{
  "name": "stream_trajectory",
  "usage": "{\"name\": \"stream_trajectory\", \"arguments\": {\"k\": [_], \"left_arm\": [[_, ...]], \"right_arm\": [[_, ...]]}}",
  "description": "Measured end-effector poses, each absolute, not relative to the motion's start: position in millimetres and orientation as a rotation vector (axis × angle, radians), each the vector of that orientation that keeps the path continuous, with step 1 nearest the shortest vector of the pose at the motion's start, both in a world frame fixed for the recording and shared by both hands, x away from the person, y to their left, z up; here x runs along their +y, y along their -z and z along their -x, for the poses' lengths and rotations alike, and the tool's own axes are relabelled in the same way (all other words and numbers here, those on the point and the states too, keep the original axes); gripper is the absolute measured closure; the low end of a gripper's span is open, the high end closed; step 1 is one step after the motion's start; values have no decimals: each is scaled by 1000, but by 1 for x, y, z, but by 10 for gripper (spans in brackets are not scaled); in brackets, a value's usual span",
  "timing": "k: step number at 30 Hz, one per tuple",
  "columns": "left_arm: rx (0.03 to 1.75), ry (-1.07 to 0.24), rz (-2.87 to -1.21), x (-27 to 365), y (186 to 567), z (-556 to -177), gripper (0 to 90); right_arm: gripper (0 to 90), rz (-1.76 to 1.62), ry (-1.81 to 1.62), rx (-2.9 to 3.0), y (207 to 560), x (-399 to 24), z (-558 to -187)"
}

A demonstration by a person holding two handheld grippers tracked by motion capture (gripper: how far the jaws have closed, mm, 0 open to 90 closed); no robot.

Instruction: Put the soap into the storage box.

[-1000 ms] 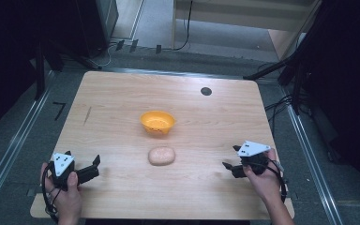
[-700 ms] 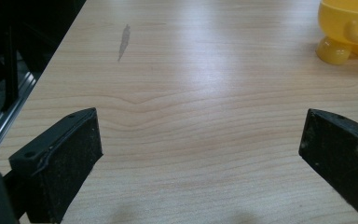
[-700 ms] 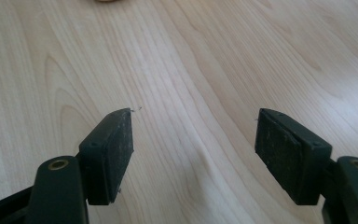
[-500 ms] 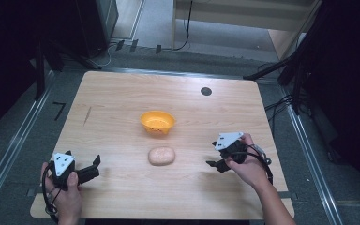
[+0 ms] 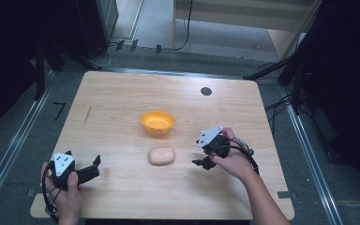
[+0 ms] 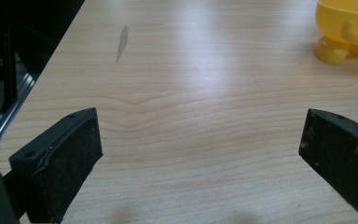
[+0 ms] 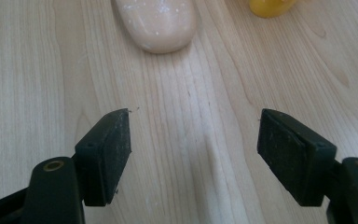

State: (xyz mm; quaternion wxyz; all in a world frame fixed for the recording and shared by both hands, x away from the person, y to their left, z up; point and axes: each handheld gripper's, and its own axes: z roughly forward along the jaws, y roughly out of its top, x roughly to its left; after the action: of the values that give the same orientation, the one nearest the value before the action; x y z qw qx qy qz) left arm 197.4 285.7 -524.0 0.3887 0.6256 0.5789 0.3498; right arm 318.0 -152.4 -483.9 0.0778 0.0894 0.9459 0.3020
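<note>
A pale pink, bread-like lump [image 5: 161, 155] lies near the middle of the wooden table [image 5: 122, 108], and its end [image 7: 157, 23] appears at the top of the right gripper view. Just behind it stands a small yellow bowl [image 5: 157, 122] on stubby feet [image 6: 349, 29]. My right gripper [image 5: 200, 161] hovers a short way to the lump's right, pointing at it, open with nothing between the jaws [image 7: 193, 154]. The left gripper [image 5: 95, 168] rests near the table's front left corner, open and holding nothing [image 6: 200, 154].
A round black cap [image 5: 206, 91] is set into the table at the back right. A dark streak [image 5: 87, 115] marks the wood at the left [image 6: 122, 41]. Metal rails [image 5: 14, 145] run along both sides, with cables on the floor behind.
The right hand has carried its gripper leftward and slightly away from the front edge, closing in on the pink lump. The left gripper has stayed put.
</note>
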Motion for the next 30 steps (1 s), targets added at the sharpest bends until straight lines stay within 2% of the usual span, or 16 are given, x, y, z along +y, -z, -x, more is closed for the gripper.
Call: {"name": "stream_trajectory", "arguments": {"k": [30], "left_arm": [[1470, -893, -1595, 285, 524, -197, 0]], "right_arm": [[239, -98, -874, 2897, 483, -79, -336]]}}
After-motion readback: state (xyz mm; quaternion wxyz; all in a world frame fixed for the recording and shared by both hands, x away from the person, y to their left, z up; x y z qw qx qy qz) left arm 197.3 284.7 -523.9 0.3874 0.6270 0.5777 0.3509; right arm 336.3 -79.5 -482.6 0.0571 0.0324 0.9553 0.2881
